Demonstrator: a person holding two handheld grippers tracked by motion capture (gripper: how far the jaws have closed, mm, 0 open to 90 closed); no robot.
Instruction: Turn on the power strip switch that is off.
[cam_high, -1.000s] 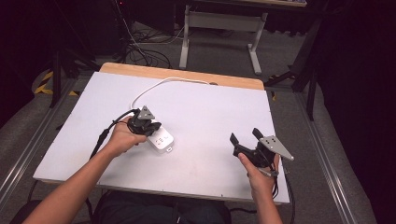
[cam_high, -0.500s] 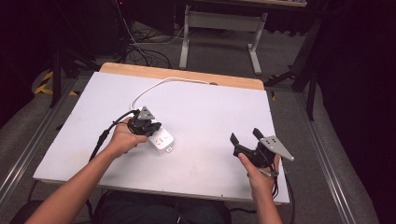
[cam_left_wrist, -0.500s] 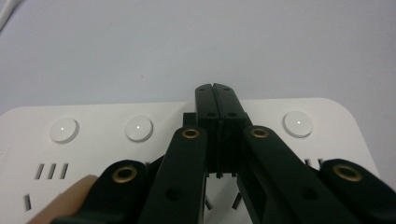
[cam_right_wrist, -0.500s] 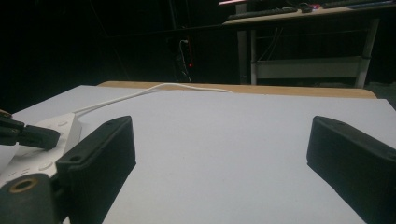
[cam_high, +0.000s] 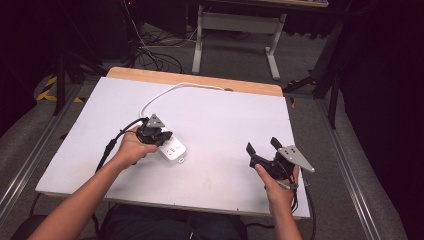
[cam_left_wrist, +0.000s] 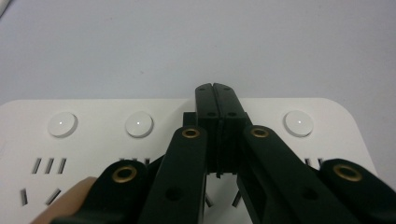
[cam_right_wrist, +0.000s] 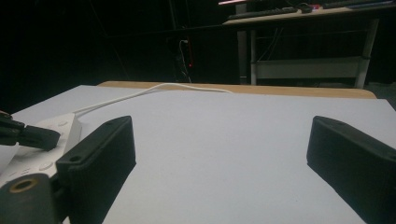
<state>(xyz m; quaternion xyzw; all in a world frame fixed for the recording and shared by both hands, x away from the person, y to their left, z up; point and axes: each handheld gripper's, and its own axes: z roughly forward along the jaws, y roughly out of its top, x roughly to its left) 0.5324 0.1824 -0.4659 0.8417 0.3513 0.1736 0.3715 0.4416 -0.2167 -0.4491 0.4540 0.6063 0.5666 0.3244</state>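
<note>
White power strip (cam_high: 171, 149) flat on the tabletop (cam_high: 225, 125) — round buttons up, white cord (cam_high: 170, 92) trailing to the far edge

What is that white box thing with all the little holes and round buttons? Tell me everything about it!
It is a white power strip, plastic by its look, lying flat on the white table. Its top has slot-shaped socket holes and a row of round white buttons, each with a tiny dot. A white cord curves from it toward the table's far edge. The left gripper, its jaws closed together, is over the strip's top near the buttons; whether it presses one is unclear.
</note>
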